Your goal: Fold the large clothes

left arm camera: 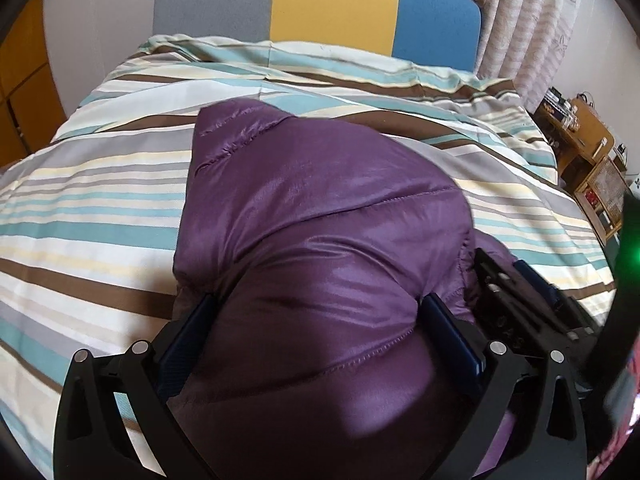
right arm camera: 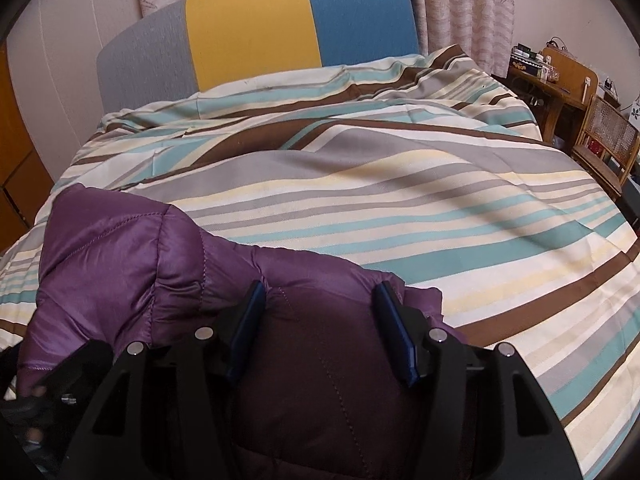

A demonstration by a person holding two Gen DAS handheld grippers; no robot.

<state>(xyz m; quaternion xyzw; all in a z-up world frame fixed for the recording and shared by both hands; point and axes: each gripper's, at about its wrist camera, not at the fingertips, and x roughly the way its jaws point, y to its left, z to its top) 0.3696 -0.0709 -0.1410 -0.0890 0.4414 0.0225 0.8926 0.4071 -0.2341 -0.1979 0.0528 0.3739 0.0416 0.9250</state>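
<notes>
Purple puffer jacket (left arm camera: 320,216) bunched on the striped duvet (left arm camera: 92,208), a gripper over each side of it.

From the left wrist view, the left gripper (left arm camera: 320,320) stands with jaws spread wide, quilted fabric bulging up between its blue pads (left arm camera: 452,332) but not pinched; this view alone shows the right gripper's (left arm camera: 516,300) black body just beside it. The right wrist view shows the right gripper (right arm camera: 320,320), jaws likewise parted over a dark fold, and more bare duvet stretching right toward a wooden desk (right arm camera: 560,72), with the tricolour headboard (right arm camera: 256,28) behind.
</notes>
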